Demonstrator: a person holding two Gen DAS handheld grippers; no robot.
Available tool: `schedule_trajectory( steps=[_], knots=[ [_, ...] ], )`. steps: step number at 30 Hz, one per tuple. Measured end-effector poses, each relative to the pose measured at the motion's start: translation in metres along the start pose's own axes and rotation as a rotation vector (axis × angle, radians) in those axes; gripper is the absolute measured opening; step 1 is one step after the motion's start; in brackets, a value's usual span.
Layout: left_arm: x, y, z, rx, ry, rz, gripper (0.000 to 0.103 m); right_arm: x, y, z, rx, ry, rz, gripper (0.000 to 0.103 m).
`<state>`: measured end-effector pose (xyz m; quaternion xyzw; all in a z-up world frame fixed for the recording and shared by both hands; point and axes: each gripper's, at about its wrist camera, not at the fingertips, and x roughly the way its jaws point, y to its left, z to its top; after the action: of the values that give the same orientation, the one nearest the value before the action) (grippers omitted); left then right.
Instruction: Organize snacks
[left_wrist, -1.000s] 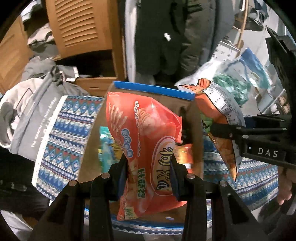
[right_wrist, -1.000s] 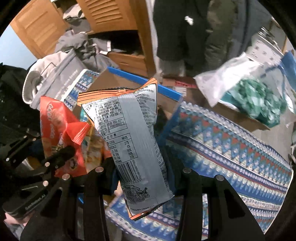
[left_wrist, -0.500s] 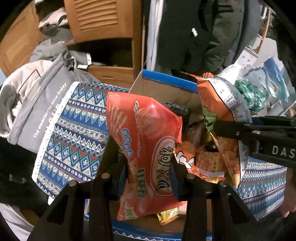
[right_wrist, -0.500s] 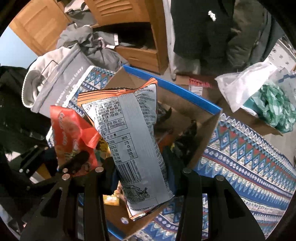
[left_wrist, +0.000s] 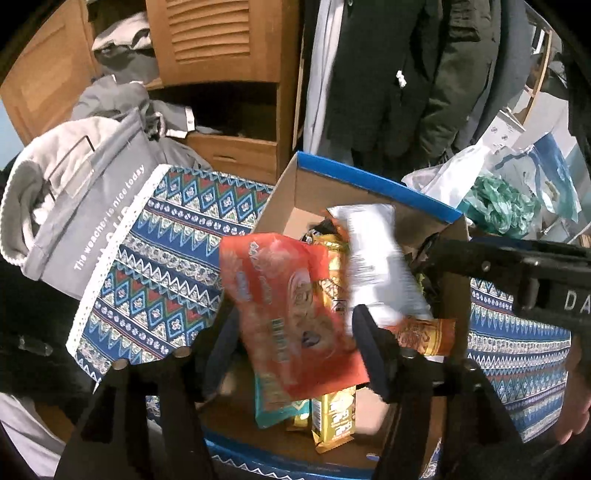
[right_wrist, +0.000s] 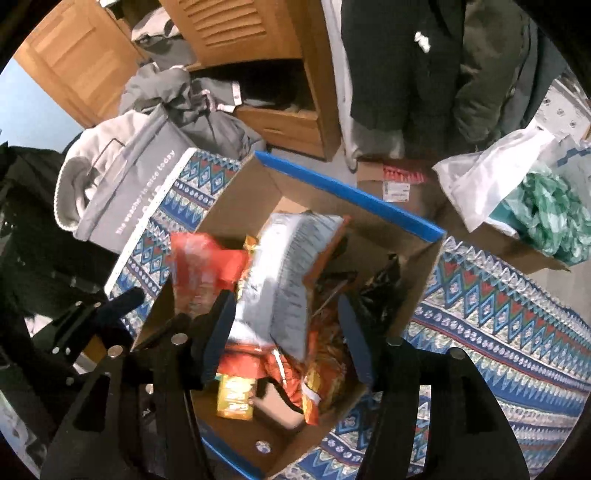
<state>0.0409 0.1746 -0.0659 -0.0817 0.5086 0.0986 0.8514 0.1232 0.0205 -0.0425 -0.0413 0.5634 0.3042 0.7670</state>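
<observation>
A cardboard box with a blue rim sits on a patterned cloth and holds several snack packs. A red snack bag is blurred and tilted over the box, loose between the fingers of my left gripper, whose jaws stand apart. A silver-backed orange chip bag is blurred and falling into the box, free of my right gripper, whose jaws stand wide apart. The right gripper also shows in the left wrist view.
A blue patterned cloth covers the surface. A grey fabric bag stands at the left. A wooden cabinet and hanging dark coats are behind. Plastic bags lie at the right.
Both grippers have opened and let go of their bags. The red bag and the silver chip bag are dropping into the box. Both views now look more down into the box.
</observation>
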Motion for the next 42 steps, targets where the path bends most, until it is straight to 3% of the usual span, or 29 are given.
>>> schedule_trajectory(
  steps=[7,26,42],
  knots=[
    [-0.021,-0.002,-0.006,0.023,-0.045,0.01,0.078,-0.029,-0.001,-0.007,0.001,-0.063,-0.018,0.067],
    [-0.108,-0.032,-0.03,0.088,-0.179,0.038,0.087,-0.123,0.001,-0.06,-0.064,-0.227,-0.053,0.075],
    [-0.158,-0.05,-0.05,0.008,-0.253,0.051,0.09,-0.162,-0.028,-0.105,-0.078,-0.341,-0.16,0.075]
  ],
)
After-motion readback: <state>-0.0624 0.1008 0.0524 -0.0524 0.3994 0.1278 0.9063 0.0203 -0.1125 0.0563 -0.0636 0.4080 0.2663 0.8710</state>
